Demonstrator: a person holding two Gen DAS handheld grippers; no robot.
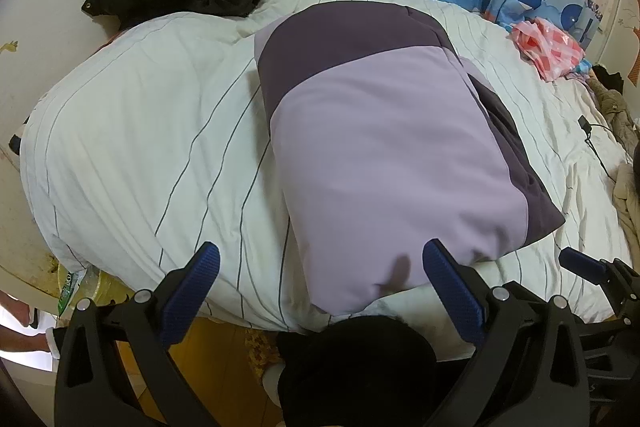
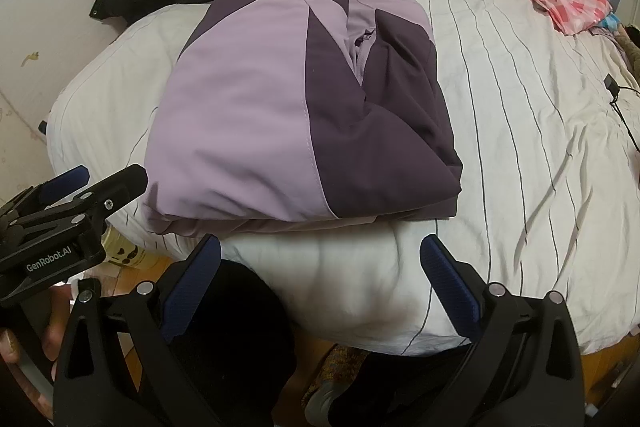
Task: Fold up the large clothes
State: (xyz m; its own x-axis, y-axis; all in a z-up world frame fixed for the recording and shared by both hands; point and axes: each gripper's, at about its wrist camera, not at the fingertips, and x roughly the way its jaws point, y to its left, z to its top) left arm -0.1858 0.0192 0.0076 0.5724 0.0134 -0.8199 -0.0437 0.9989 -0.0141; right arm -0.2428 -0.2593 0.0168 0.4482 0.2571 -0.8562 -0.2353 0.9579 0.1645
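Left view: left gripper [image 1: 320, 281] fingers spread wide, empty, the folded purple jacket [image 1: 384, 155] just ahead on the striped duvet [image 1: 132, 147]. Right view: right gripper [image 2: 320, 279] also splayed, empty; jacket beyond its fingertips.

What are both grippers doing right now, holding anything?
Left gripper: jaws open, empty, at the near edge of the folded two-tone purple jacket.
Right gripper: jaws open, empty.

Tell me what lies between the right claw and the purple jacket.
Only bare striped quilt separates the right claw from the purple jacket, seen in the right wrist view.
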